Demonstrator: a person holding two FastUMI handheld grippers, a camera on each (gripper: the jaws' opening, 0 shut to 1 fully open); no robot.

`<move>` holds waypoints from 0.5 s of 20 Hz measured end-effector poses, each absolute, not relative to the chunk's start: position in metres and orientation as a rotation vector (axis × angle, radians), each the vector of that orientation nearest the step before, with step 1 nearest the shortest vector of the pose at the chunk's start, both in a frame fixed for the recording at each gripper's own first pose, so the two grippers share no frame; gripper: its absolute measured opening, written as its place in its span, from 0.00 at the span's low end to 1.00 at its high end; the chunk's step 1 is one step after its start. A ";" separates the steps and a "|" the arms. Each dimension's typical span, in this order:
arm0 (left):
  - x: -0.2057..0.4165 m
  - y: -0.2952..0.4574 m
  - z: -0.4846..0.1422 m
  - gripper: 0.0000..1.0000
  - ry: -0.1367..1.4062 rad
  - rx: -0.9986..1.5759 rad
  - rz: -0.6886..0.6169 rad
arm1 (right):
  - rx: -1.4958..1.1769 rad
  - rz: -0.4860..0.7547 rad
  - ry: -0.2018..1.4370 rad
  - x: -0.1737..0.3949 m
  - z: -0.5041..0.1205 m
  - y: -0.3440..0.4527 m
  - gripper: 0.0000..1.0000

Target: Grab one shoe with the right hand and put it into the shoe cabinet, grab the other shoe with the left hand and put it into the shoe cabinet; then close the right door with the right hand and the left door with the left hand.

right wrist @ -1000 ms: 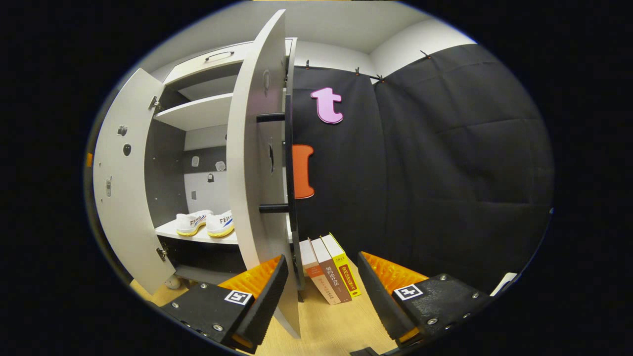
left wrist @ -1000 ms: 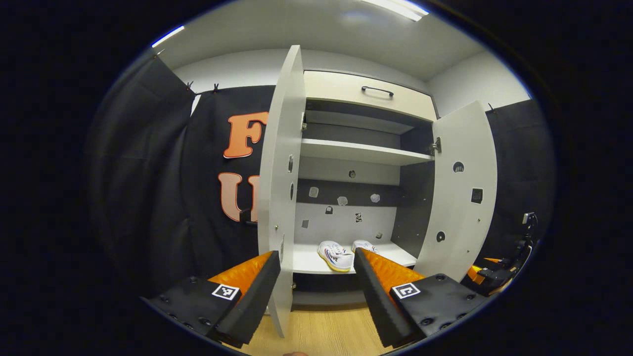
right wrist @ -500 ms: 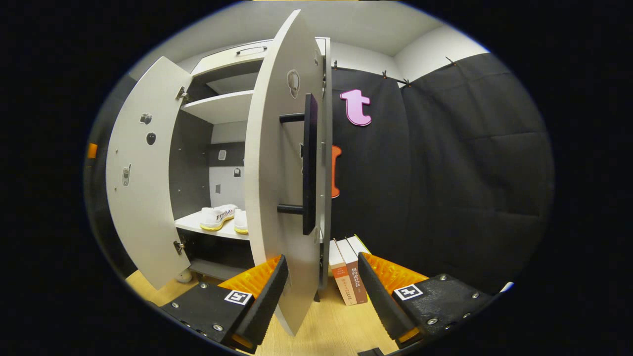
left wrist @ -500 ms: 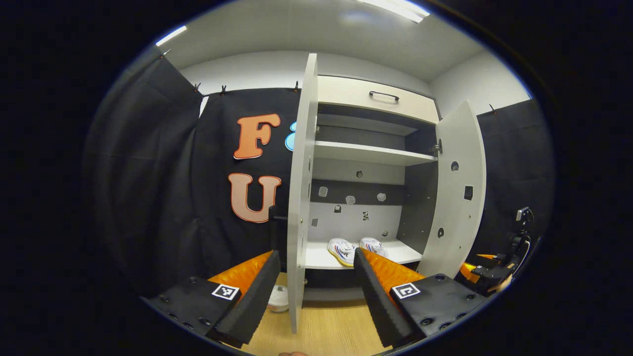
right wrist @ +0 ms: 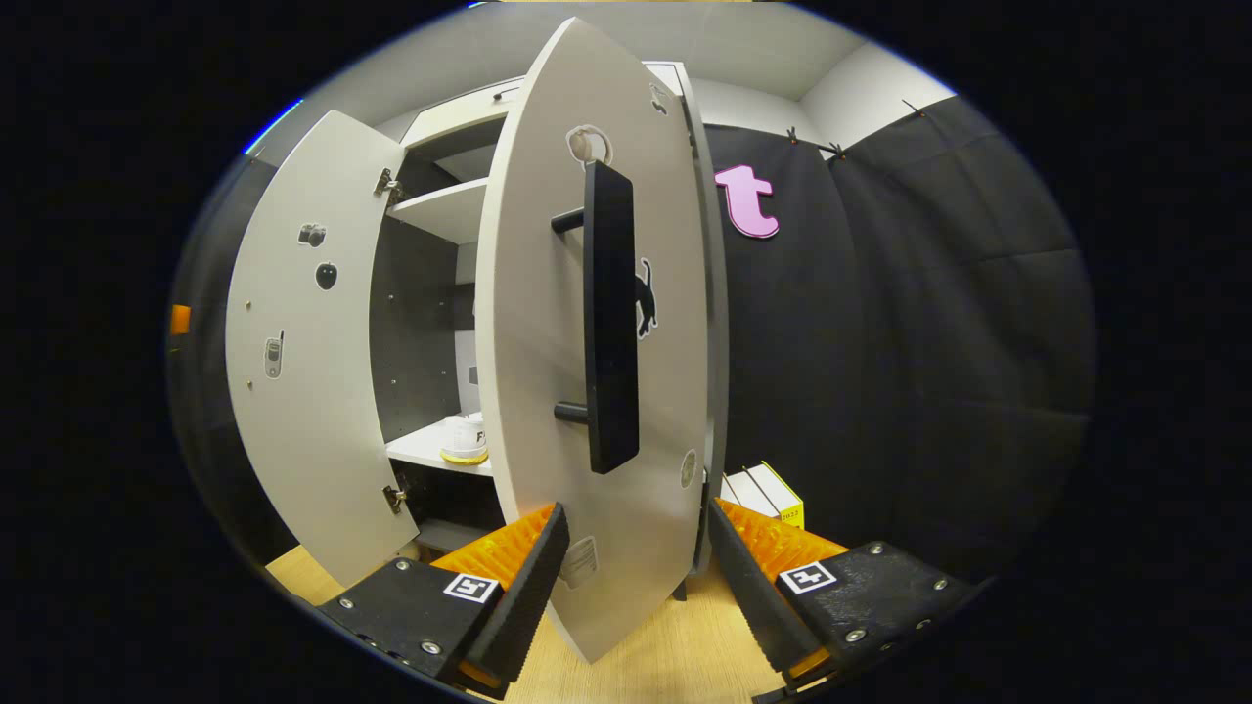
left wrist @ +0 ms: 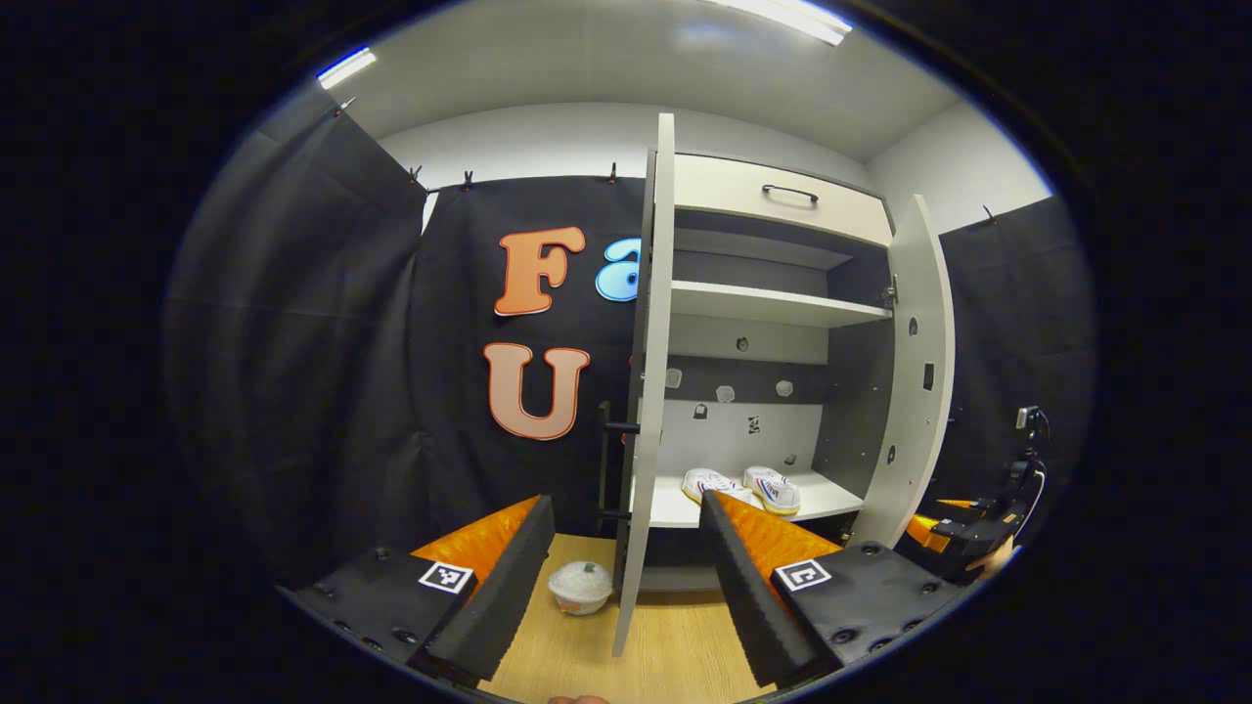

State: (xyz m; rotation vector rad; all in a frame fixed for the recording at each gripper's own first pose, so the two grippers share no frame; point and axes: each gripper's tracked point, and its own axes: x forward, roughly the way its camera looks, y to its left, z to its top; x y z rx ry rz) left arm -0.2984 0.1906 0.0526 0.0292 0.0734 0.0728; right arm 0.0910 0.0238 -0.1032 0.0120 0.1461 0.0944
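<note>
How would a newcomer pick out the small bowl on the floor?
Find the tall white shoe cabinet with both doors open. Below its left door's edge, on the wooden floor, sits a small round lidded white bowl, the only loose item there.

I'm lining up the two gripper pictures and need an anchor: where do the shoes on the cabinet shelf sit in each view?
Left gripper view: both shoes lie side by side on the lower shelf, right of centre, between the two open doors.
Right gripper view: one shoe peeks out left of centre, cut off by the right door.
Shared landmark: the lower shelf, also seen at.
</note>
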 end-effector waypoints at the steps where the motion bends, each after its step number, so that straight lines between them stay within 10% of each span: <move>1: -0.299 0.195 0.052 0.96 0.074 0.032 0.080 | 0.017 0.106 0.147 0.095 -0.104 0.031 0.89; 3: -0.300 0.203 0.051 0.96 0.074 0.035 0.094 | 0.031 0.125 0.151 0.105 -0.106 0.045 0.80; 10: -0.301 0.234 0.047 0.96 0.065 0.037 0.143 | 0.056 0.155 0.156 0.152 -0.107 0.091 0.92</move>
